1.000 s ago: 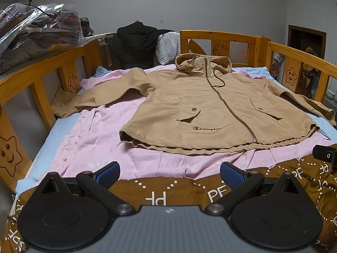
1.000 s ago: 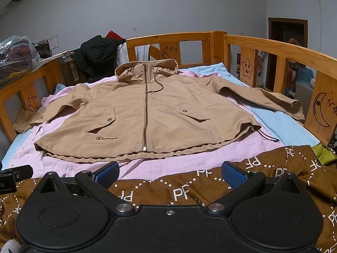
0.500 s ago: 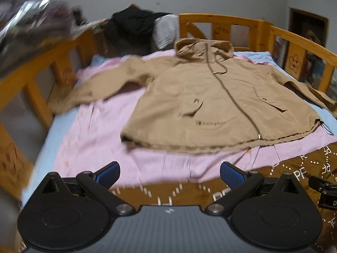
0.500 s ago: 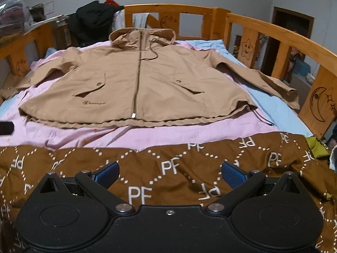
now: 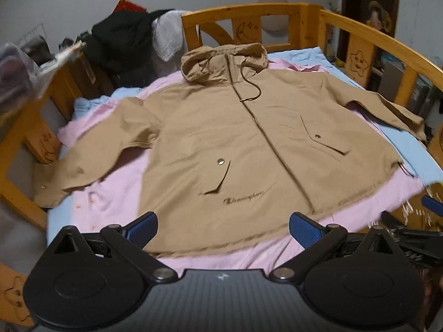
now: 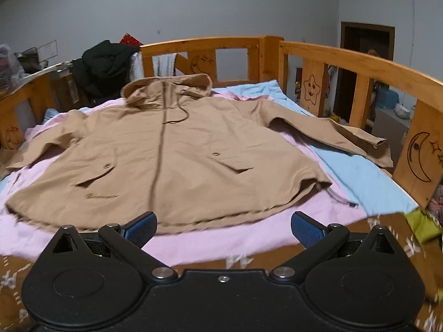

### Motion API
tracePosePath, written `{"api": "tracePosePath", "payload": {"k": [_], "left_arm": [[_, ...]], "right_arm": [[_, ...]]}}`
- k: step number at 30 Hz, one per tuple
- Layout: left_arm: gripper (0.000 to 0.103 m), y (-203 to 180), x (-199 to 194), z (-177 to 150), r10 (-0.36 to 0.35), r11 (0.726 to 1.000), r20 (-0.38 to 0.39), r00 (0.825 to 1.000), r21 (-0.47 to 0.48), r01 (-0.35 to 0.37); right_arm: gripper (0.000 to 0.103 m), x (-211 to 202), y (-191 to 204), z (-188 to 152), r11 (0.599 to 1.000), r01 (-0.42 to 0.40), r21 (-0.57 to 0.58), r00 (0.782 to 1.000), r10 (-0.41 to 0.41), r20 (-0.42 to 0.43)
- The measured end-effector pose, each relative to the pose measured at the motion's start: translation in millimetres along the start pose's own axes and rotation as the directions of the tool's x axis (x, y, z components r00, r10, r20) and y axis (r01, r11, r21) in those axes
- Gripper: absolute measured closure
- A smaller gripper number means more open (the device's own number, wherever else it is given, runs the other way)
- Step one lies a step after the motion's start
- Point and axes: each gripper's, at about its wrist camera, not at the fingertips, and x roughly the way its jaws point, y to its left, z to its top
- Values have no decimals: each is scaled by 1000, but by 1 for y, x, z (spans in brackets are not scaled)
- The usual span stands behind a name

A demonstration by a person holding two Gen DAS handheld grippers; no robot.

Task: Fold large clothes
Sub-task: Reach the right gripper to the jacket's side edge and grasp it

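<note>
A tan hooded jacket (image 5: 249, 144) lies flat, front up and zipped, on a pink sheet (image 5: 116, 193), with both sleeves spread out to the sides. It also shows in the right wrist view (image 6: 171, 160). My left gripper (image 5: 223, 232) is open and empty, hovering over the jacket's bottom hem. My right gripper (image 6: 223, 229) is open and empty, just short of the hem and to the right of the zip. Part of the right gripper shows at the right edge of the left wrist view (image 5: 409, 235).
Wooden bed rails (image 6: 360, 63) enclose the bed on the back and both sides. A black garment pile (image 5: 124, 44) hangs at the back left corner. A brown patterned blanket (image 6: 373, 232) covers the near end. A light blue sheet (image 6: 360, 171) lies on the right.
Both grippers have moved forward over the brown blanket toward the jacket's hem, and the jacket looms larger. Both grippers stay open.
</note>
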Motion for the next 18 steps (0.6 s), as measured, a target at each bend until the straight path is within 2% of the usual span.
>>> {"api": "tracePosePath", "payload": {"k": [4,6,8,11,13,15,18], "left_arm": [[0,-10,48,20,13,1000,-56,998,8,-13],[0,-16,68,28,18,1000,-51,999,24,-17],[0,-23,83,34,28,999,-25,999,33,-27],[0,-34,97,43,22,998,-2,1000,50,-22],[0,-44,104,46,5,997,29,1000,82,-7],[0,-53,111,45,-43,991,61,997,130,35],[0,-72,123,41,-74,980,90,993,193,56]], "right_arm": [[0,39,-52,33,998,-48,49,998,49,-28],[0,61,-73,52,999,-39,14,998,39,-50],[1,77,-89,68,995,62,-73,997,-65,-38],[1,100,-114,80,952,228,-205,973,-231,11],[3,118,-133,85,924,272,-269,960,-278,16],[6,137,-152,87,896,305,-323,947,-323,-1],[8,172,-178,91,836,383,-392,911,-411,14]]}}
